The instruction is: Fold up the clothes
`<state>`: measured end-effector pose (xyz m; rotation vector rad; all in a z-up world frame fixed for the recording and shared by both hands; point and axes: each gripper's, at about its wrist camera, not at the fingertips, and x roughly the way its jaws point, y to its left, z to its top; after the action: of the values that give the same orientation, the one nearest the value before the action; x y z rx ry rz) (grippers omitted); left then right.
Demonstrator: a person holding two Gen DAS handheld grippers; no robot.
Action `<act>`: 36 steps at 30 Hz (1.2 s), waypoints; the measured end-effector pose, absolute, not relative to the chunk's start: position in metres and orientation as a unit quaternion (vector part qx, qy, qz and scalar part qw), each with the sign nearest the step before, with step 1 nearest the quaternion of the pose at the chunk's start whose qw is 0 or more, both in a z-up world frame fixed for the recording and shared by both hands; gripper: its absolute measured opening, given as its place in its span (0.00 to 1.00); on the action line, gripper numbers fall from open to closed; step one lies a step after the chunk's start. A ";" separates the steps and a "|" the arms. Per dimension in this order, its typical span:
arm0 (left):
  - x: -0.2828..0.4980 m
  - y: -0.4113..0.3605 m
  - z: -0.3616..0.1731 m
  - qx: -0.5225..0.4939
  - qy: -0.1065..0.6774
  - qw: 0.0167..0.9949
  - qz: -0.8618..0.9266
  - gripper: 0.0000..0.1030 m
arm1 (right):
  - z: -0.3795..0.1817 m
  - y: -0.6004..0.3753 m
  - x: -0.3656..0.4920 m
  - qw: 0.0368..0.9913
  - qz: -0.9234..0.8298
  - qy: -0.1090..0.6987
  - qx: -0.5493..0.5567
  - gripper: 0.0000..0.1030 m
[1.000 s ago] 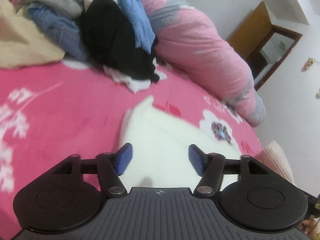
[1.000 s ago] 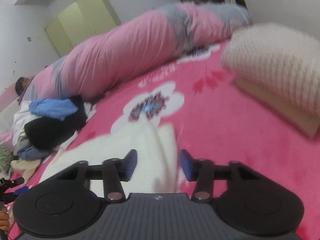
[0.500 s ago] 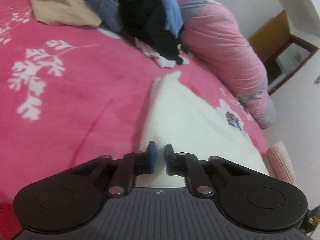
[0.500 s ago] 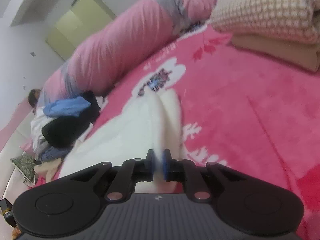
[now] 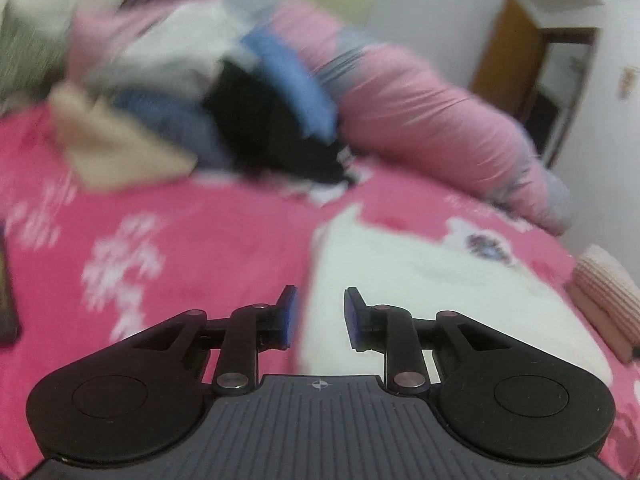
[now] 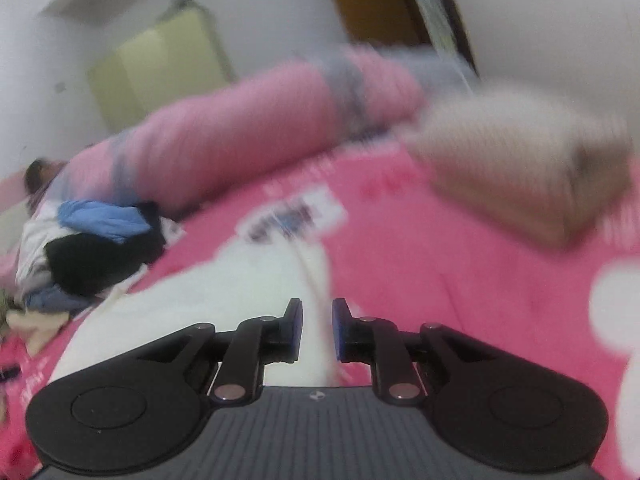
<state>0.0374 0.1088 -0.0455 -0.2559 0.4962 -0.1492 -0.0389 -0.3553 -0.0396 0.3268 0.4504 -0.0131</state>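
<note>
A white garment lies spread flat on the pink flowered bedspread. My left gripper is open just above its near left edge, with nothing pinched between the blue pads. In the right wrist view the same white garment runs under my right gripper. Its jaws are open a narrow way over the garment's right edge, and a strip of white shows in the gap. Both views are blurred by motion.
A loose pile of black, blue, white and beige clothes sits at the far side against a long pink rolled duvet. A folded beige stack rests at the right. A person lies beyond the pile. A dark object is at the left edge.
Half a second ago both grippers were shut on the white garment's near edge. Both have since opened and let it go, and both cameras have tilted up and back.
</note>
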 end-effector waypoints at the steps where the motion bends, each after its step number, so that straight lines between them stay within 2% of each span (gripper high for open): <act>1: 0.035 0.097 -0.041 -0.112 0.234 0.962 -0.086 0.25 | -0.030 -0.337 -0.041 0.970 0.006 0.203 0.132 0.17; 4: 0.031 0.056 -0.043 -0.070 0.219 0.966 -0.119 0.28 | -0.026 -0.278 -0.037 0.980 0.050 0.187 0.044 0.16; 9: 0.040 0.030 -0.072 -0.033 0.248 0.959 -0.136 0.28 | -0.114 -0.253 -0.002 0.950 0.031 0.311 -0.005 0.14; 13: 0.043 0.028 -0.084 -0.022 0.260 0.956 -0.135 0.28 | -0.097 -0.270 0.000 0.947 0.022 0.314 0.062 0.13; 18: 0.046 0.026 -0.098 -0.007 0.274 0.952 -0.133 0.28 | -0.056 -0.235 -0.013 0.970 0.051 0.238 0.024 0.13; 21: 0.048 0.025 -0.107 0.001 0.283 0.950 -0.132 0.28 | -0.072 -0.206 -0.006 0.966 0.088 0.241 -0.027 0.13; 23: 0.050 0.024 -0.113 0.007 0.289 0.948 -0.132 0.29 | -0.113 -0.204 0.012 0.948 0.085 0.301 -0.051 0.13; 24: 0.050 0.025 -0.114 0.008 0.290 0.948 -0.132 0.29 | -0.120 -0.209 0.011 0.952 0.087 0.292 -0.037 0.13; 27: 0.049 0.026 -0.115 0.007 0.288 0.948 -0.135 0.29 | -0.090 -0.205 0.013 0.953 0.068 0.295 -0.015 0.13; 30: 0.048 0.027 -0.115 0.006 0.286 0.948 -0.137 0.29 | -0.061 -0.184 0.000 0.969 0.093 0.222 -0.053 0.13; 32: 0.047 0.027 -0.114 0.006 0.287 0.948 -0.136 0.29 | -0.068 -0.170 -0.001 0.968 0.117 0.212 -0.071 0.14; 34: 0.046 0.029 -0.111 -0.004 0.288 0.948 -0.135 0.29 | -0.101 -0.161 0.016 0.951 0.124 0.273 -0.078 0.14; 36: 0.041 0.035 -0.104 -0.024 0.286 0.949 -0.133 0.29 | -0.133 -0.161 0.015 0.955 0.125 0.257 -0.082 0.14</act>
<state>0.0411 0.0345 -0.1042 -0.0485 0.5824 -0.2707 0.0147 -0.1614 -0.1332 -0.1670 0.5209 0.2536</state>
